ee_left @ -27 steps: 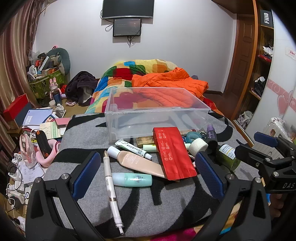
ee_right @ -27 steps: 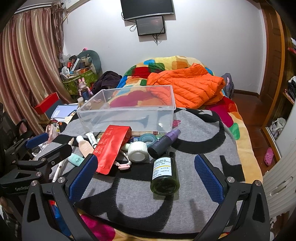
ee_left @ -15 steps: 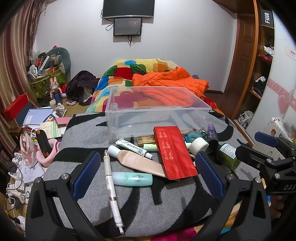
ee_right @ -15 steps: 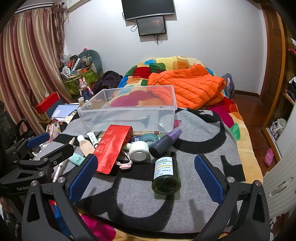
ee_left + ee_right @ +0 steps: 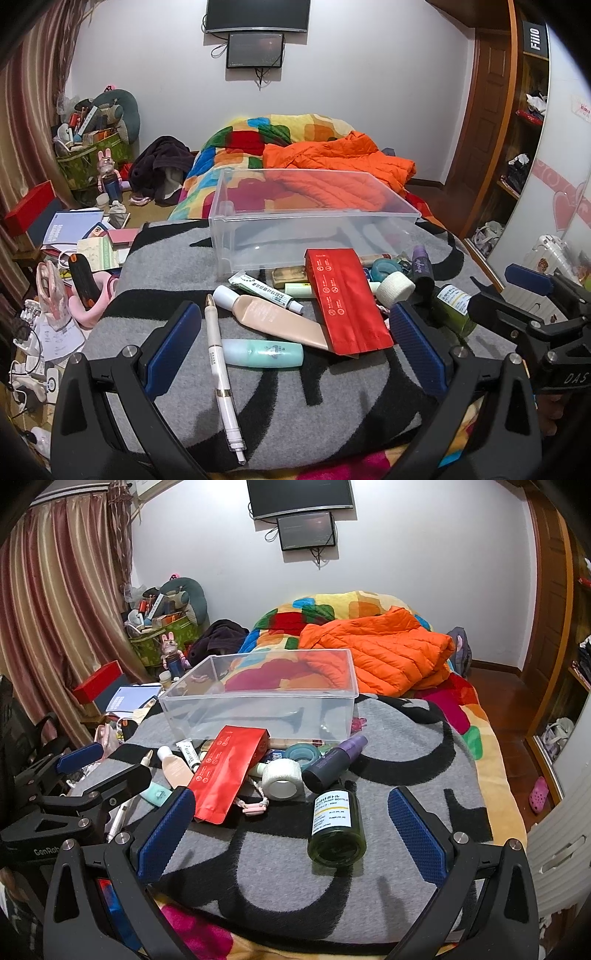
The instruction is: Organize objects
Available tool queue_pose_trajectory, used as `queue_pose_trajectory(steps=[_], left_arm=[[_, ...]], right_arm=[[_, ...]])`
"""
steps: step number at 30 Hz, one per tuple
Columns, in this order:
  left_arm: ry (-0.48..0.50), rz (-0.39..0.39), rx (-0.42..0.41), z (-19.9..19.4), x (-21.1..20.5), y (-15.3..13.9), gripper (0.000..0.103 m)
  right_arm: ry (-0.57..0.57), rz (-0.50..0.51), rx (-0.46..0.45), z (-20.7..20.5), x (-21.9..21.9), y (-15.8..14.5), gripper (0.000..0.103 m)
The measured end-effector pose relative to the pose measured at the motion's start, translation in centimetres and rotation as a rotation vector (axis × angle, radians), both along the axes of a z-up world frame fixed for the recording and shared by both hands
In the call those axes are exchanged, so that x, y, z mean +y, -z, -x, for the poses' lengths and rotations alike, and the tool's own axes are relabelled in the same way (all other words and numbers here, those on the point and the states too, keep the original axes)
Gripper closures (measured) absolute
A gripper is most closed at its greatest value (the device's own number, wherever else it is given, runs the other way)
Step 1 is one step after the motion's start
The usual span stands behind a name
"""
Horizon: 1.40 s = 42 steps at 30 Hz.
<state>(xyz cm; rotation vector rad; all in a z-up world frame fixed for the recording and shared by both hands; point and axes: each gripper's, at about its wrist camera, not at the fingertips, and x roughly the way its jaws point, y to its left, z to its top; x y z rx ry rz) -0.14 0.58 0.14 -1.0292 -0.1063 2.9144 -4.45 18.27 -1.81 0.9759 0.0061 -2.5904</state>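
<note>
A clear plastic bin (image 5: 314, 225) (image 5: 266, 705) stands empty on the grey and black blanket (image 5: 303, 402). Before it lie a red pouch (image 5: 343, 299) (image 5: 229, 771), a beige tube (image 5: 273, 317), a mint bottle (image 5: 264, 353), a white pen (image 5: 221, 373), a white tape roll (image 5: 282, 779), a purple bottle (image 5: 332, 764) and a dark green bottle (image 5: 336, 830). My left gripper (image 5: 295, 350) is open and empty, over the mint bottle. My right gripper (image 5: 291, 834) is open and empty, with the green bottle between its fingers' span.
An orange jacket (image 5: 380, 657) and a colourful quilt (image 5: 258, 140) lie on the bed behind the bin. Books, a red box (image 5: 29, 206) and clutter cover the floor at left. A wardrobe (image 5: 524, 122) stands at right.
Both grippers have edged slightly forward toward the items. The objects have not moved and both grippers stay open.
</note>
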Motion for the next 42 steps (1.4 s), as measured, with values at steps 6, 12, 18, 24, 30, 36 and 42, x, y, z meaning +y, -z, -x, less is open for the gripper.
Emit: queue_pose_trajectory(steps=[6,12,18,24,30,36,42], left_arm=[[0.002,-0.009,0.005,0.0,-0.2,0.0,0.0],[-0.013,-0.018,0.01,0.0,-0.8,0.0,0.005],[-0.045,-0.012,-0.024,0.6,-2.5,0.5,0.019],[-0.112,-0.01,-0.055,0.6,-4.9,1.6,0.019],[-0.169,-0.034,-0.138,0.7,-6.9,4.3,0.027],[-0.178,-0.052,-0.193,0.7,-6.9,6.6,0.037],[-0.152,0.012,-0.18,-0.1,-5.2,6.7,0.058]], right_arm=[[-0.015,-0.008,0.005,0.1,-0.2,0.1,0.0],[0.016,-0.016,0.0,0.7,0.1,0.4,0.005],[0.049,0.005,-0.025,1.8,1.3,0.6,0.018],[0.077,0.012,-0.047,2.6,2.4,1.2,0.023],[0.079,0.007,-0.095,3.2,2.7,2.8,0.031],[0.068,-0.018,-0.128,3.5,2.2,4.2,0.041],[0.065,-0.018,-0.157,4.0,2.0,5.2,0.058]])
